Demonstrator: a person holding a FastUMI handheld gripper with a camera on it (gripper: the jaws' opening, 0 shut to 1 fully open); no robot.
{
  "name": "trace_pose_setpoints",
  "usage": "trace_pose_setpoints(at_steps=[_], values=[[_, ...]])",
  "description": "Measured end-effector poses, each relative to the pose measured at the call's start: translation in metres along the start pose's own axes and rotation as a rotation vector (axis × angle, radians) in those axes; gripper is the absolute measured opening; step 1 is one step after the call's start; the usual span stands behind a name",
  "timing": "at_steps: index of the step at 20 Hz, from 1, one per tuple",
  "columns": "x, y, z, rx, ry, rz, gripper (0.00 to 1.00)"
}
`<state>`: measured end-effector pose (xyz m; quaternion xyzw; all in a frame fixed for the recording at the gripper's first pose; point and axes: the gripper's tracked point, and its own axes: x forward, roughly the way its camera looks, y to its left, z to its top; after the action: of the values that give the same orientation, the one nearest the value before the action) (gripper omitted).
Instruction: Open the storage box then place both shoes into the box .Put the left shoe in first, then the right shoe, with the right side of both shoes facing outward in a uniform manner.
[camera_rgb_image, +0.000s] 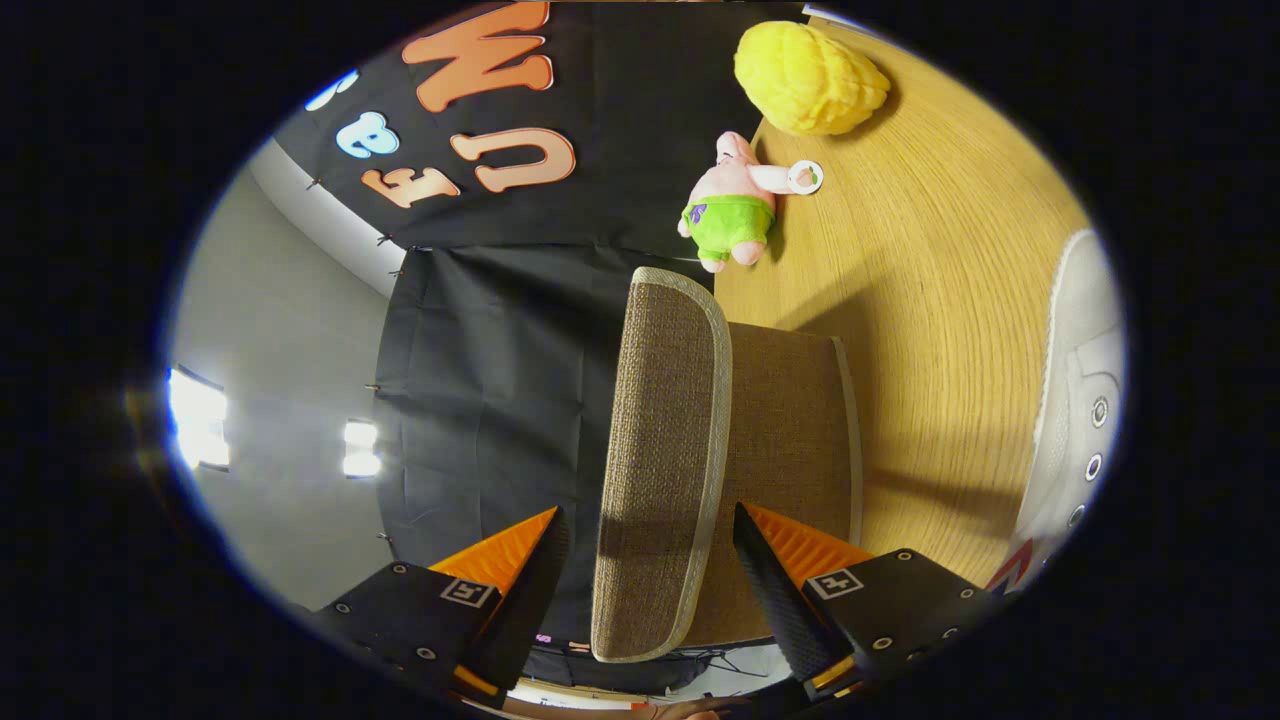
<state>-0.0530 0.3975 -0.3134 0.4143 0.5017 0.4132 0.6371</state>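
Storage box (790, 440) of brown woven fabric standing on the wooden table (930, 280), its lid (665, 460) swung up on edge and sitting between the fingers of the gripper (650, 580). Fingers spread apart on either side of the lid, with a gap showing on each side; not clamped, though whether either one just touches the fabric cannot be told. Judged as the opening step, nearly finished: lid lifted, neither shoe yet in. Next likely called for: easing the lid fully back so it stays open by itself, then drawing away toward the shoe and checking which foot it is, since the left one goes in first with its right side facing outward. Left of the box, dark booth cloth, a grey wall and two bright lamps (200, 430). Beyond the box, near the table's far edge, a pink plush starfish in green shorts (735, 205), and a yellow knobbly plush (810, 80) further along toward the corner. Right of the box, across bare wood grain, a white canvas sneaker (1085, 400) with metal eyelets lying well apart from it.
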Motion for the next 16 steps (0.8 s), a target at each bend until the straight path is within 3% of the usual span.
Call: trace_pose_setpoints(at_steps=[5, 7, 8, 9, 11, 12, 14, 16], values=[[0.002, 0.011, 0.004, 0.033, -0.027, 0.025, 0.97], [-0.007, 0.022, 0.01, 0.038, -0.056, 0.053, 0.92], [-0.012, 0.033, 0.012, 0.053, -0.059, 0.085, 0.8], [-0.015, 0.041, 0.012, 0.072, -0.058, 0.115, 0.75], [-0.016, 0.046, 0.021, 0.076, -0.093, 0.094, 0.63], [-0.013, 0.044, 0.029, 0.048, -0.137, 0.059, 0.43], [-0.017, 0.059, 0.035, 0.044, -0.168, 0.083, 0.22], [-0.015, 0.071, 0.04, 0.045, -0.192, 0.062, 0.08]])
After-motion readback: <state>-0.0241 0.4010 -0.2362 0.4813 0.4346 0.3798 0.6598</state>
